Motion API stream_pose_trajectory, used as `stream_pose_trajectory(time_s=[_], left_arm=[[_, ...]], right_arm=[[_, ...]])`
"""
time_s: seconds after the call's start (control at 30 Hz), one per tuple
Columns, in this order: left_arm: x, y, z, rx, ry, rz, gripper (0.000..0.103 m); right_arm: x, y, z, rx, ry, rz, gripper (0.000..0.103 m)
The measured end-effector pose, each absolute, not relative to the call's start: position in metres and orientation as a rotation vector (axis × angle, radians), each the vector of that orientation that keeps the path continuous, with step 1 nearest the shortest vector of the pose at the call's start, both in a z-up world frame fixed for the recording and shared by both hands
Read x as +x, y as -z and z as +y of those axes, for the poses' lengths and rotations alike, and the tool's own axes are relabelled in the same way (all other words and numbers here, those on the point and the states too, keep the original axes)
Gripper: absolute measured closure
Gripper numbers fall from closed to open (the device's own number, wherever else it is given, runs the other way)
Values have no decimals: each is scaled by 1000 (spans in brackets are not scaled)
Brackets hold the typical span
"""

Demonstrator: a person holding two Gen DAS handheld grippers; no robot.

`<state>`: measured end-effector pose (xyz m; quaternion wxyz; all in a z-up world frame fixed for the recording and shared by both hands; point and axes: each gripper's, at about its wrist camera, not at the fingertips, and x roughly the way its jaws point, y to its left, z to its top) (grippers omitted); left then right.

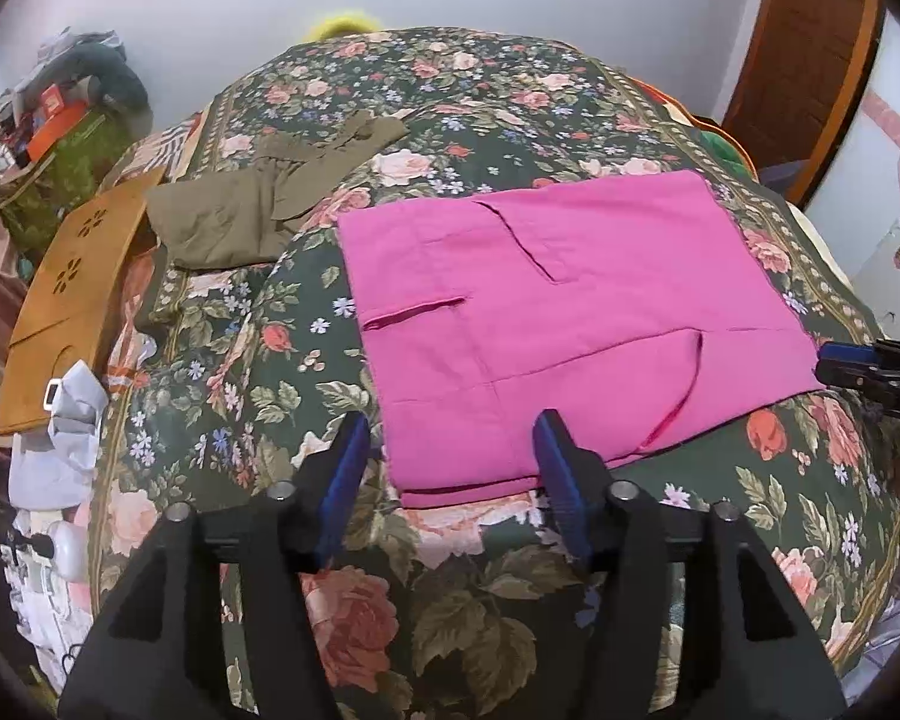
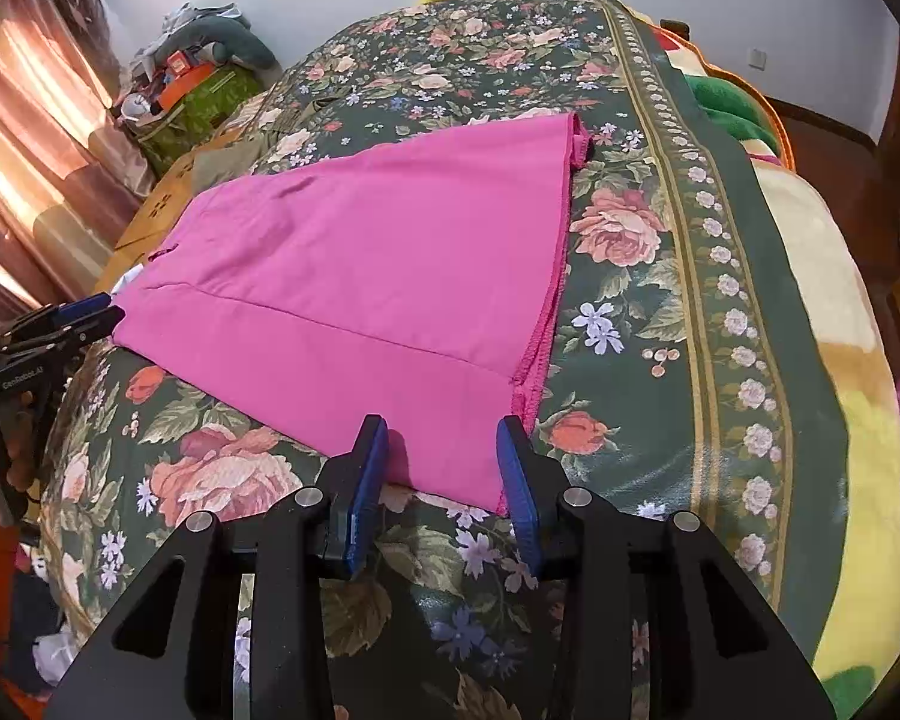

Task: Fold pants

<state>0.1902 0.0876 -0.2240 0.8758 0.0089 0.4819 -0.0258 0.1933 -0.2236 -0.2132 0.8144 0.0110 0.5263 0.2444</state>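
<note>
Pink pants [image 1: 570, 312] lie folded flat into a rectangle on the floral bedspread [image 1: 258, 372]. My left gripper [image 1: 453, 426] stands open over their near left corner, its blue fingers apart on either side of the cloth edge and not pressing it. In the right wrist view the pink pants [image 2: 378, 264] stretch away from my right gripper [image 2: 443, 429], which is open astride their near right corner by the crinkled waistband edge [image 2: 546, 330]. Each view shows the other gripper at the far side: the right gripper [image 1: 834, 363] and the left gripper [image 2: 99, 312].
Folded olive pants [image 1: 228, 222] lie at the bed's far left, beside a wooden board [image 1: 72, 288]. A heap of clutter [image 1: 60, 120] sits by the wall, a curtain [image 2: 30, 150] hangs at the left, and a yellow-green blanket [image 2: 810, 240] covers the bed's right edge.
</note>
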Motion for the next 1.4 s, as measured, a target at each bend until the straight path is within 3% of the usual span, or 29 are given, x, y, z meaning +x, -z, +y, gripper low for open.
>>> stream_pose_trajectory(time_s=[0.27,0.57,1.33,1.4], left_arm=[[202,193,99,43,21,955,43],[257,177,121,19,-14,921,37],[364,258,147,-68,9,1089,37],[366,262,145,-81,35,1097,42]], right_arm=[[219,183,-229,15,-499,1031,60],[263,164,-221,-24,-477,947,58],[392,235,-202,-32,-432,1073,58],[399,240,-205,-3,-437,1083,58]])
